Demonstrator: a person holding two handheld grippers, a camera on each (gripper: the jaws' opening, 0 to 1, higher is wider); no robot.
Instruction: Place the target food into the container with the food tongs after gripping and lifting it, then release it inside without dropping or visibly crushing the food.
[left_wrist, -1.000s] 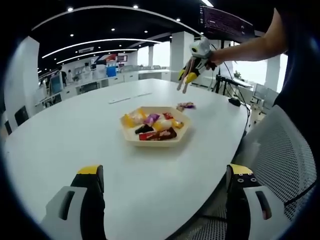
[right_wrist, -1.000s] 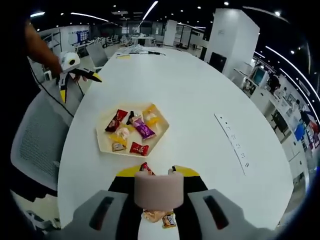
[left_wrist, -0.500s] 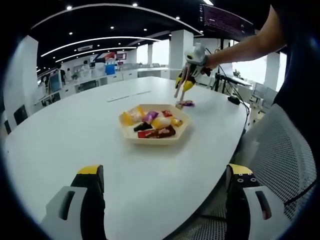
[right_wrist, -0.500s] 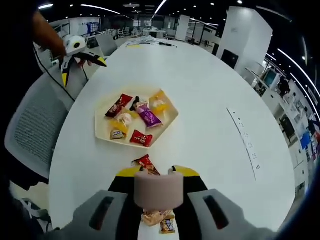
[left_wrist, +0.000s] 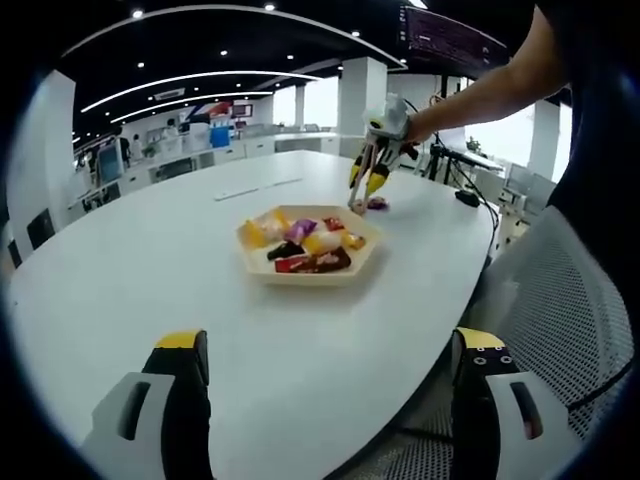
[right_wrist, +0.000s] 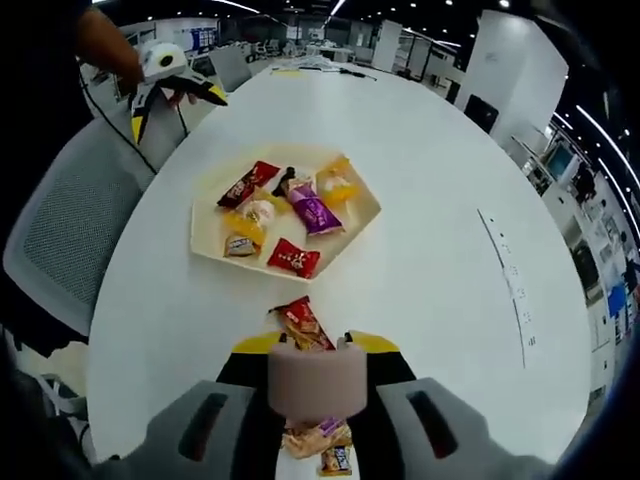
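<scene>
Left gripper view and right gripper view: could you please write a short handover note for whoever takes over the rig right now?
Left tool: open, holding nothing, above the table.
Right tool: shut on the food tongs, above loose snacks.
Tray holds several wrapped snacks; a red snack lies on the table just outside it.
Done: tongs in hand.
Left: grip a loose snack, lift it, release it in the tray.

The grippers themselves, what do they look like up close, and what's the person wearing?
The left gripper has two black jaws with yellow tips, set in grey housings. The right gripper has the same grey housings and yellow-edged black jaws, with a pinkish-beige block between them. The person's sleeve is dark.
</scene>
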